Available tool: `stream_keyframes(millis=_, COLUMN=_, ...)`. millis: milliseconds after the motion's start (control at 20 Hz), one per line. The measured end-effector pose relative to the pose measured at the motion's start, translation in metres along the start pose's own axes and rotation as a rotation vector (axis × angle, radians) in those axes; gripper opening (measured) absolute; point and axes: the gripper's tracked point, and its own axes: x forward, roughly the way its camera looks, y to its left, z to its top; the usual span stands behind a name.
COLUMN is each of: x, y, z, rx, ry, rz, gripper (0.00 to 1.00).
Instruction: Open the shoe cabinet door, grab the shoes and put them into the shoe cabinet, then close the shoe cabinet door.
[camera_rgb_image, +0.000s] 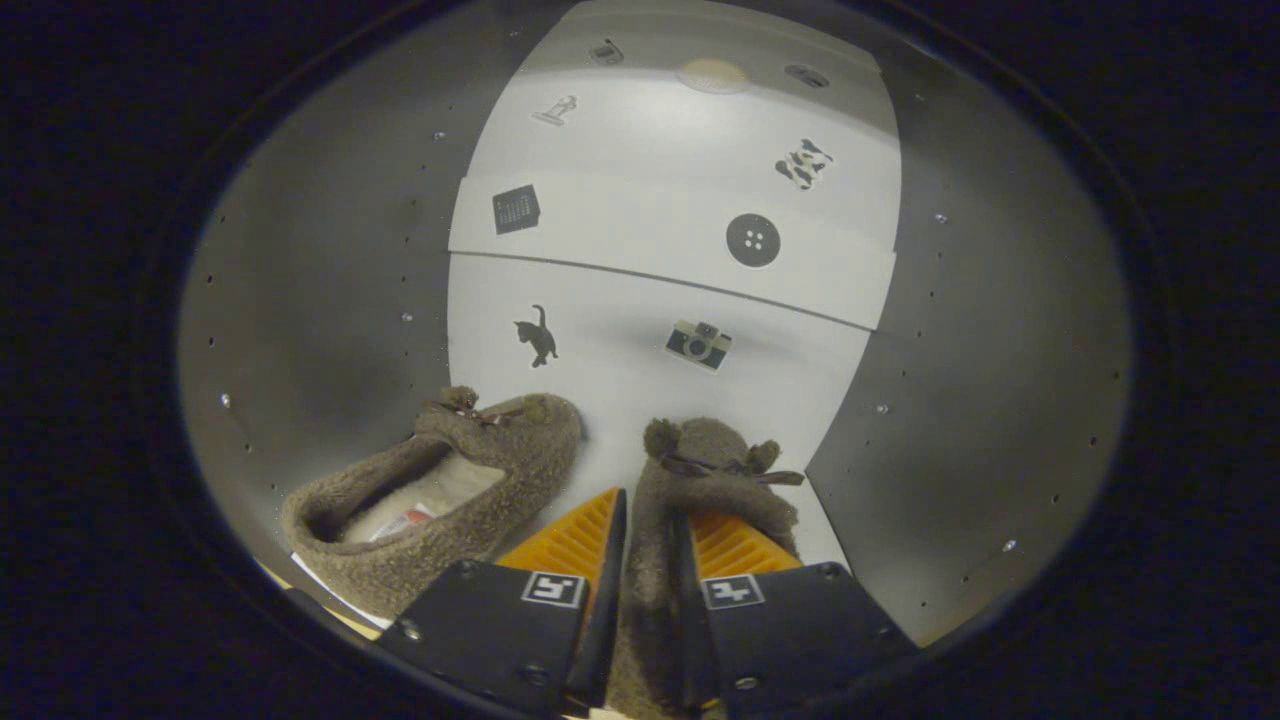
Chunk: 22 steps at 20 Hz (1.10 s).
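Here our hand-held gripper (648, 545) pinches the fuzzy wall of one slipper (712, 480) between both fingers, so we can carry it. The other slipper (440, 500) already sits beside it, inside the shoe cabinet (300, 300), toes toward the white back wall (620, 340).

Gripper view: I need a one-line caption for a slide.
Gripper shut on one furry brown slipper inside the shoe cabinet, its mate already lying beside it.
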Motion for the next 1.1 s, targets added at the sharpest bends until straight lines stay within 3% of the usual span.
stream_keyframes(millis=200, x=-0.021, y=0.008, z=-0.003, rx=0.032, ry=0.023, rz=0.038, gripper=0.52)
stream_keyframes(millis=300, x=-0.034, y=-0.001, z=0.001, rx=0.034, ry=0.001, rz=0.001, gripper=0.63)
stream_keyframes(millis=550, x=-0.097, y=0.002, z=0.007, rx=0.008, ry=-0.055, rz=0.018, gripper=0.89)
stream_keyframes(millis=750, x=-0.167, y=0.013, z=0.017, rx=-0.009, ry=-0.122, rz=0.038, gripper=0.9)
stream_keyframes(millis=950, x=-0.25, y=0.031, z=0.027, rx=-0.022, ry=-0.19, rz=0.081, gripper=0.99)
stream_keyframes(millis=1100, x=-0.318, y=0.035, z=0.034, rx=-0.034, ry=-0.244, rz=0.073, gripper=0.99)
